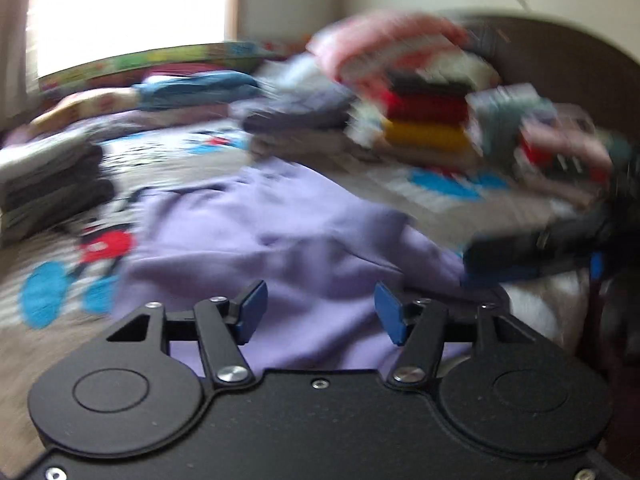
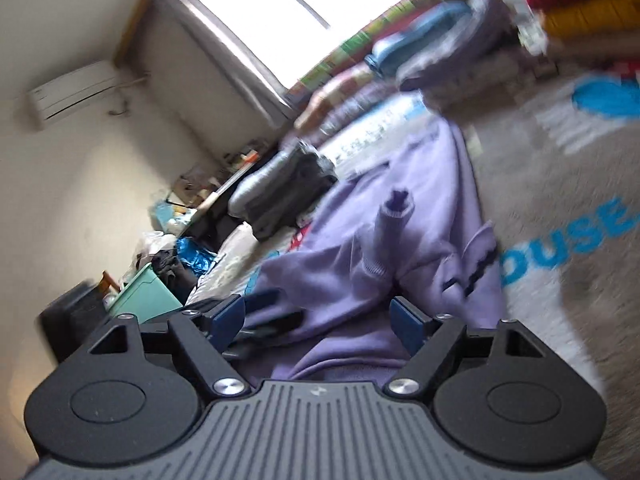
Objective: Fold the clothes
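Note:
A lilac sweatshirt (image 1: 280,232) lies rumpled on the bed, spread out in front of both grippers. My left gripper (image 1: 318,312) hovers over its near part, open, with only cloth behind the gap between its blue pads. In the right wrist view the same sweatshirt (image 2: 400,248) shows a ribbed cuff (image 2: 394,208) sticking up from a bunched sleeve. My right gripper (image 2: 318,322) is open just above the near folds, nothing pinched. The right gripper's dark body (image 1: 532,248) enters the left wrist view from the right. Both views are motion-blurred.
The bed has a grey cartoon-print cover (image 1: 168,160) with blue lettering (image 2: 568,240). Stacks of folded clothes stand at the back right (image 1: 428,120) and a dark stack at the left (image 1: 52,184). A window (image 2: 304,12), a cluttered desk (image 2: 200,200) and a teal box (image 2: 148,292) lie beyond the bed.

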